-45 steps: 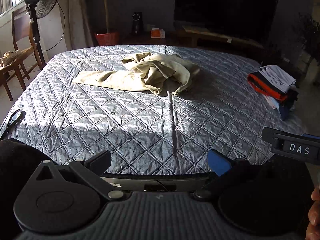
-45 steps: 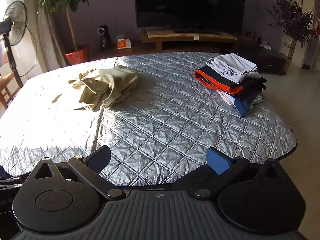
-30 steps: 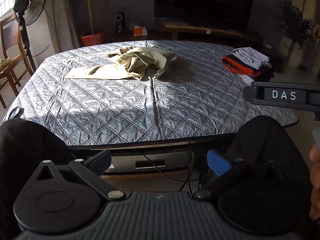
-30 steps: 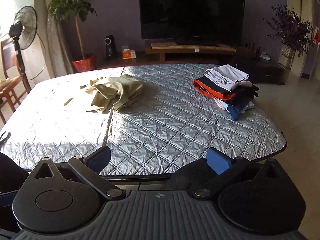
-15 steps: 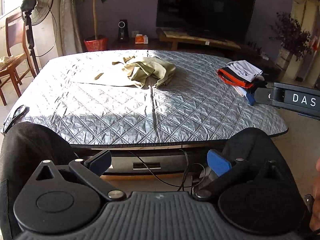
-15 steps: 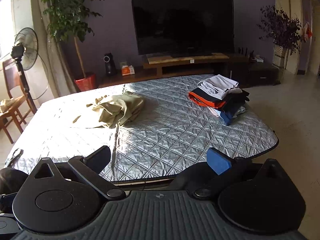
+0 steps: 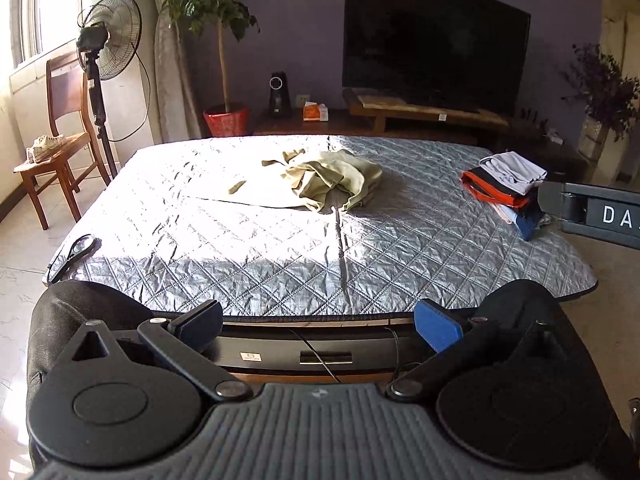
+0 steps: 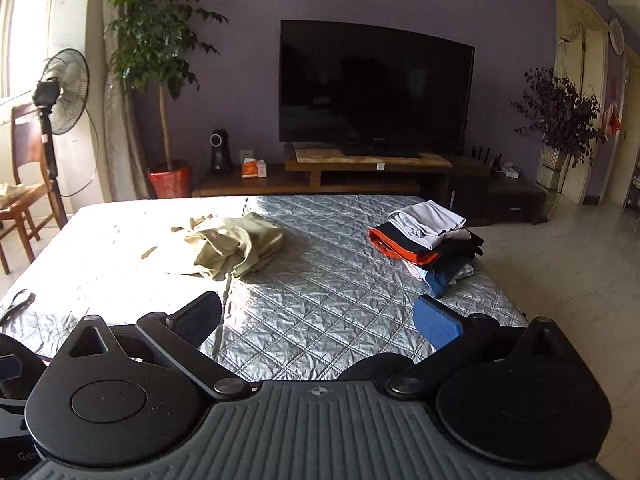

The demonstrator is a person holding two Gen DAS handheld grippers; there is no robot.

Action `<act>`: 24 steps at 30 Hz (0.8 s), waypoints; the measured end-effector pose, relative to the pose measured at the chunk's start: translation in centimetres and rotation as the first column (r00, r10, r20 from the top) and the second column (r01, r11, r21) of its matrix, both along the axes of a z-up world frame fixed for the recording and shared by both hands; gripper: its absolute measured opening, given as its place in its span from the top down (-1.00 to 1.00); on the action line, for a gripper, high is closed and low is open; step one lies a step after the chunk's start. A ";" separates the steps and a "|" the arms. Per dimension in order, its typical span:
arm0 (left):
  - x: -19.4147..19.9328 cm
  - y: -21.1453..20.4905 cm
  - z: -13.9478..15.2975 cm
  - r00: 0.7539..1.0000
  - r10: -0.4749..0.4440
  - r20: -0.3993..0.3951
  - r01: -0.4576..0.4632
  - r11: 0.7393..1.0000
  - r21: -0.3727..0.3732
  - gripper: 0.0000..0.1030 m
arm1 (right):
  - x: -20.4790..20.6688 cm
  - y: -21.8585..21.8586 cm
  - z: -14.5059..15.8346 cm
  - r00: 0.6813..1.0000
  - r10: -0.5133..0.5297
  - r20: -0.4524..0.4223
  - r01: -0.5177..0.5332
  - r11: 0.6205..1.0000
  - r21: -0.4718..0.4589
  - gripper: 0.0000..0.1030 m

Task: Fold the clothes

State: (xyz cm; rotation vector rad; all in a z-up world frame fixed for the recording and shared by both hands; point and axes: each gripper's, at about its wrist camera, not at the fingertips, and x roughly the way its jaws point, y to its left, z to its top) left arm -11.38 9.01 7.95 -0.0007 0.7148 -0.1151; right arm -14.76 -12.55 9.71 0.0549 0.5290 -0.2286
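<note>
- Nearest us, the left gripper hangs short of the bed's near edge, jaws spread wide with nothing between them.
- The right gripper sits just over that edge of the quilted grey cover, fingers wide apart too, gripping nothing.
- Out on the left edge of the cover lies a small pair of scissors, well apart from everything else.
- A raised crease runs up the middle of the cover toward the clothes.
- Mid-bed, half in sunlight, there's the crumpled beige garment, bunched on its right side, one part lying flat out to the left. Neither gripper touches it.
- Over to the right edge, a stack of folded clothes: pale grey on top, orange and black under it, blue at the bottom.
- Beyond the bed, a dark television on a low wooden stand.
- Far left, a potted tree, a standing fan and a wooden chair.
</note>
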 end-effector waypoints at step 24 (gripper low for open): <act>-2.1 -3.7 3.2 0.993 0.113 -0.028 -0.112 0.993 0.027 -0.98 | 0.7 2.6 -0.5 0.995 0.088 -0.051 -0.090 0.995 -0.041 -1.00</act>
